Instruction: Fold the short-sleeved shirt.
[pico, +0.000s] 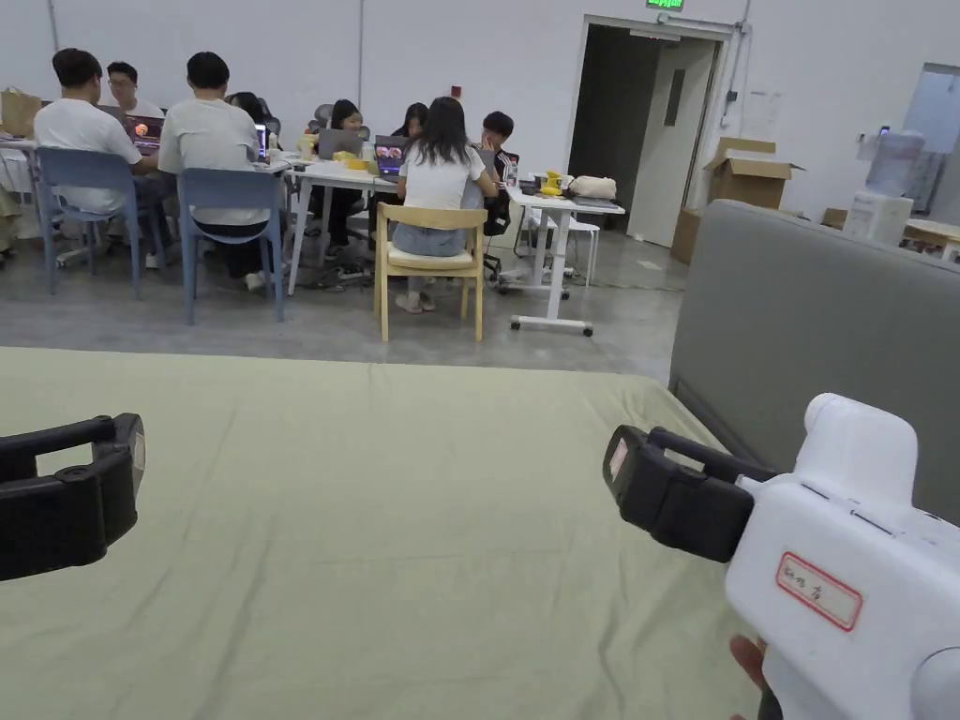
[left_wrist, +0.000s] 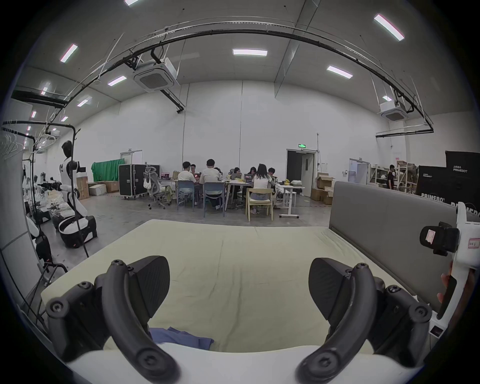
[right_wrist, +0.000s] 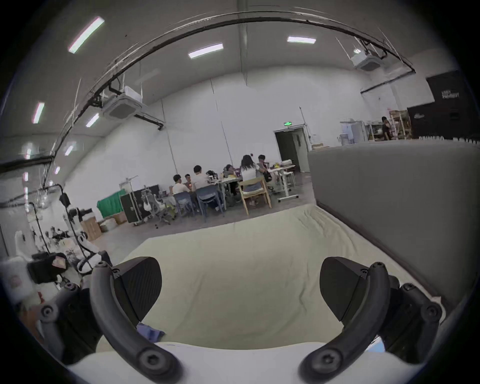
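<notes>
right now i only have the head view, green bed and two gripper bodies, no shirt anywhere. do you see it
Observer: Yes. In the left gripper view a bit of blue cloth lies on the bed at the near edge, just inside the left gripper.
Operator: are that gripper's jaws open
Observer: Open, wide apart, with nothing between them.
Operator: and the right one
Observer: The right gripper is open too in its own view, over bare sheet, with the blue cloth low beside its left-hand jaw.
</notes>
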